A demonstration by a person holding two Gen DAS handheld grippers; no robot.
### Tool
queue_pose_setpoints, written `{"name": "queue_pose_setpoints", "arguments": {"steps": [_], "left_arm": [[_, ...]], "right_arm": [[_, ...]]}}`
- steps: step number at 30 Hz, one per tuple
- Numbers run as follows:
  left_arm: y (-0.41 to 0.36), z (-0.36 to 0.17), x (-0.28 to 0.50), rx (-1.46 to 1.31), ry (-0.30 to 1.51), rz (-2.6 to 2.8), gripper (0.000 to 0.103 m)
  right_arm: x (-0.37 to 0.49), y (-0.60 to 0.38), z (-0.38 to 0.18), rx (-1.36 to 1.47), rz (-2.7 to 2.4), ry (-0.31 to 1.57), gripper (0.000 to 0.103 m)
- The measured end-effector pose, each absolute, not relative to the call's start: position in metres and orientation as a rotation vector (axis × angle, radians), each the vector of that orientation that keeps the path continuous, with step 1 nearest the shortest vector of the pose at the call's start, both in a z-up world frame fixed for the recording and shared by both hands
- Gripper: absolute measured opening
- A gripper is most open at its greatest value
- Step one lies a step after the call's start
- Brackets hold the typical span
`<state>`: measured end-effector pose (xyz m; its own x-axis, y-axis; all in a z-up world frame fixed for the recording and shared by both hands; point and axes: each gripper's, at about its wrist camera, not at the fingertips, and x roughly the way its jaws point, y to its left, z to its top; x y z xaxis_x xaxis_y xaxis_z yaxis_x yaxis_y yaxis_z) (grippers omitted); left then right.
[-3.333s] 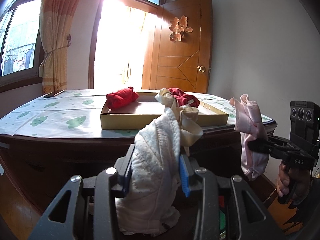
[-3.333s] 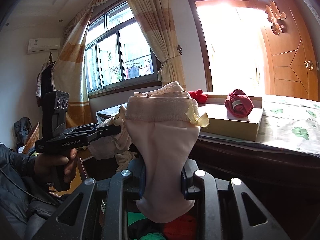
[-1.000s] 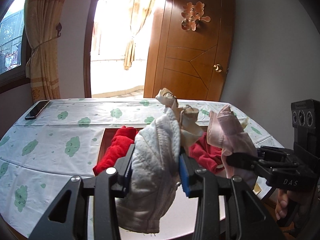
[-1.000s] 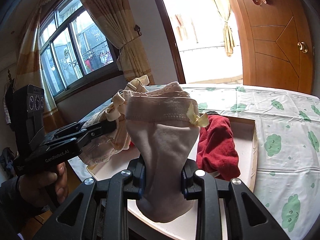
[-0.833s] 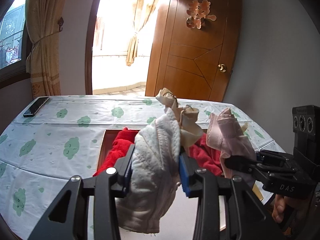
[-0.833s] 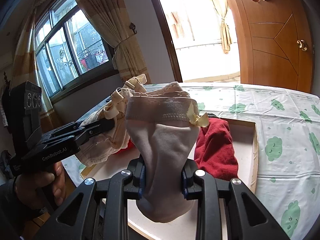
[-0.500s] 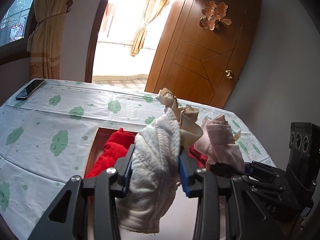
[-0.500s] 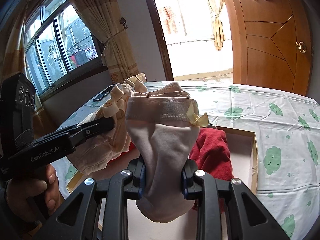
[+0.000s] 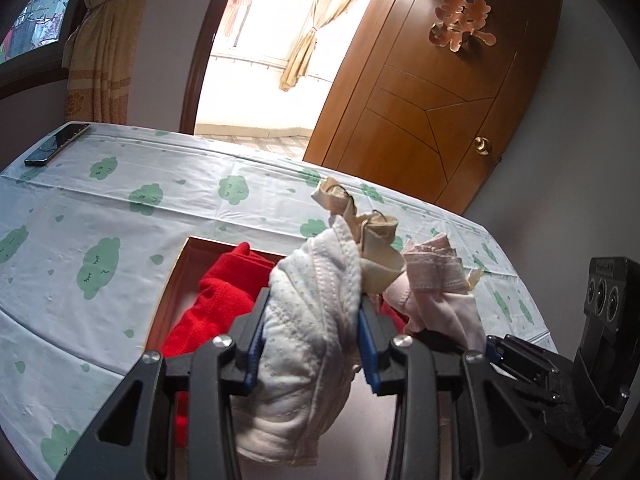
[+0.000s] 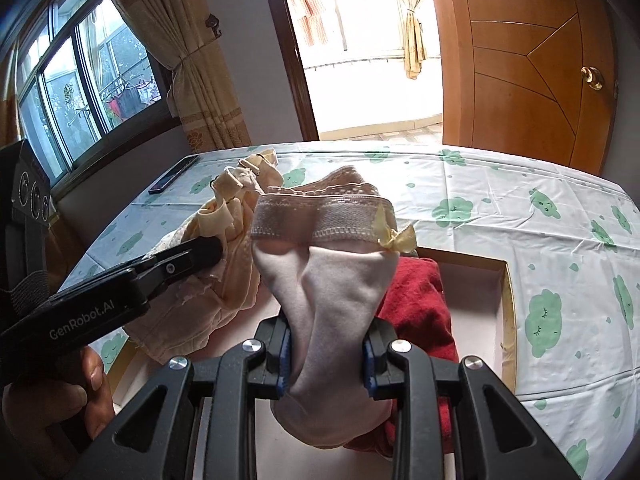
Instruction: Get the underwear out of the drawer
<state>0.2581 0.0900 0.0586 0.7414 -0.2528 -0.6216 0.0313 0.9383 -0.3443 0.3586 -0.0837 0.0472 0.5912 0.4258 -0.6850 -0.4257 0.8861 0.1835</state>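
Grip is kept by the left hand-held gripper (image 9: pixel 310 334) on a cream quilted undergarment (image 9: pixel 308 320), by the right hand-held gripper (image 10: pixel 326 350) on pink lace-banded briefs (image 10: pixel 332 280); both should be lowered into the shallow cardboard tray (image 10: pixel 505 292) beside the red garments (image 10: pixel 416 304), then released.

Two tongs are in view: the left tongs (image 9: pixel 308 344) and the right tongs (image 10: pixel 326 354), one per hand. One bare hand (image 10: pixel 60 396) shows, under the left tongs.

Garments number four:
- one cream padded bra (image 9: pixel 308 344) clamped in the left tongs
- one pale pink pair of briefs (image 10: pixel 332 280) with one yellow bow (image 10: pixel 394 238), clamped in the right tongs
- two red garments in the tray, one on the left (image 9: pixel 216 304) and one darker on the right (image 10: pixel 416 308)

One shallow cardboard tray (image 10: pixel 505 300) sits on one bench (image 9: pixel 120 220). One dark phone (image 9: pixel 56 145) lies at its far corner. One wooden door (image 9: pixel 432 112) carries one round knob (image 9: pixel 482 145) and one gold ornament (image 9: pixel 462 28).
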Motion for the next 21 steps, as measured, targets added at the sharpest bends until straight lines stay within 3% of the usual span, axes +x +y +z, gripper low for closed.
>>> {"name": "queue_pose_setpoints", "arguments": {"steps": [3,6,13,17,21], "left_arm": [[0.086,0.056,0.257,-0.316,0.730,-0.154,0.051],[0.079,0.058,0.252,-0.280,0.724,-0.167,0.055],[0.079,0.065,0.238,-0.265,0.687,-0.185,0.059],[0.086,0.068,0.222,-0.293,0.658,-0.199,0.067],[0.084,0.066,0.211,-0.288,0.652,-0.217,0.068]], "right_arm": [[0.358,-0.082,0.041,-0.016,0.495,0.811,0.035],[0.356,-0.085,0.041,-0.020,0.481,0.791,0.058],[0.344,-0.100,0.042,-0.006,0.481,0.772,0.060],[0.324,-0.113,0.048,0.018,0.504,0.740,0.068],[0.302,-0.122,0.051,0.030,0.540,0.724,0.069]]}}
